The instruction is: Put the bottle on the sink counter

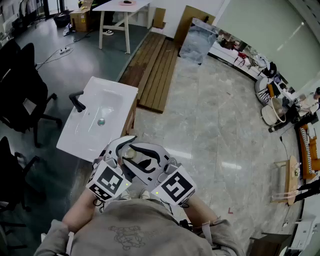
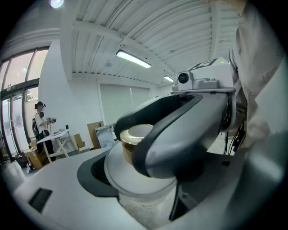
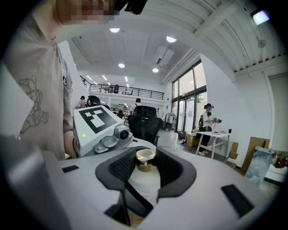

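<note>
Currently bottle (image 1: 129, 152) is held close to the person's chest between both tools, not yet on sink counter (image 1: 75, 141) ahead-left. R gripper (image 3: 145, 170) jaws clamp it below the gold cap (image 3: 146, 155), prob. the carrying grip. L gripper (image 2: 148, 200) jaws stand wide open round its body, apparently just steadying

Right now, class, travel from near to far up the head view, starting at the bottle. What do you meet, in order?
bottle → sink → wooden planks → white table
</note>
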### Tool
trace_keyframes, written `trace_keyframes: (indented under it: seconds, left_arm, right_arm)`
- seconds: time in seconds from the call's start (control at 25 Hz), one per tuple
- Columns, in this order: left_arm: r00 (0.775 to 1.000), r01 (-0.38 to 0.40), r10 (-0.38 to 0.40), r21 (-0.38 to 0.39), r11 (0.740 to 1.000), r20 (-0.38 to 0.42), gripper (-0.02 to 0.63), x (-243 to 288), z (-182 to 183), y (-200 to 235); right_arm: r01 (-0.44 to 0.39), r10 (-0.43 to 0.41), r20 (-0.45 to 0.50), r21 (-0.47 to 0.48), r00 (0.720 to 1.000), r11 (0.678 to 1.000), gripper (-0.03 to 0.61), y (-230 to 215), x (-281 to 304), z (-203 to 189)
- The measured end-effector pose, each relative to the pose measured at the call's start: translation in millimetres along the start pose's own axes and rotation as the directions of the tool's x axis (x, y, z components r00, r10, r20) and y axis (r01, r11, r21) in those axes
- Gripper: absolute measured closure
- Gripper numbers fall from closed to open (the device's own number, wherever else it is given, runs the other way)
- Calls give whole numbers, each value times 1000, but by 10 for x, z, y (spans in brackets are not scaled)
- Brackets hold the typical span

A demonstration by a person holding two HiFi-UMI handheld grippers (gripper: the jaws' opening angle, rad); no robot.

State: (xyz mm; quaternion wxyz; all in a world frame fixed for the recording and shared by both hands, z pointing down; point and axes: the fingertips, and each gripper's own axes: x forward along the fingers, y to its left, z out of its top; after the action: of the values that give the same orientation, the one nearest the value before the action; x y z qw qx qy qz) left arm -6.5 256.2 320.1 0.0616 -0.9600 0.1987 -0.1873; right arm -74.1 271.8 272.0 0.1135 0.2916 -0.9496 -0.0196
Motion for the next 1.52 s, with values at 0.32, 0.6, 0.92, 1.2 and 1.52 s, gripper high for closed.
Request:
trace_keyframes:
  seconds: [0.32, 0.6, 0.92, 1.2, 1.52]
  left_arm:
    - [999, -27, 27, -3, 1000, -26, 281, 147, 52, -58]
    - [997, -45, 44, -5, 999, -59, 281, 240, 73, -139]
    - [995, -65, 64, -7, 998, -73, 281, 456, 139, -293]
    - [994, -86, 86, 6, 996, -72, 281, 640, 235, -391]
    - [992, -108, 108, 3, 994, -68, 281, 769, 261, -418]
  right_arm:
    - [-22, 22, 11, -5, 1000, 1000, 434, -86, -160, -33]
    - [-48, 48, 35, -4, 998, 999, 434, -122, -299, -68]
    - [-65, 64, 63, 14, 996, 998, 434, -209, -548, -165]
    - [-80, 81, 75, -19, 994, 997, 434, -305, -756, -214]
    - [-96, 98, 71, -31, 993, 995, 434, -379, -848, -277]
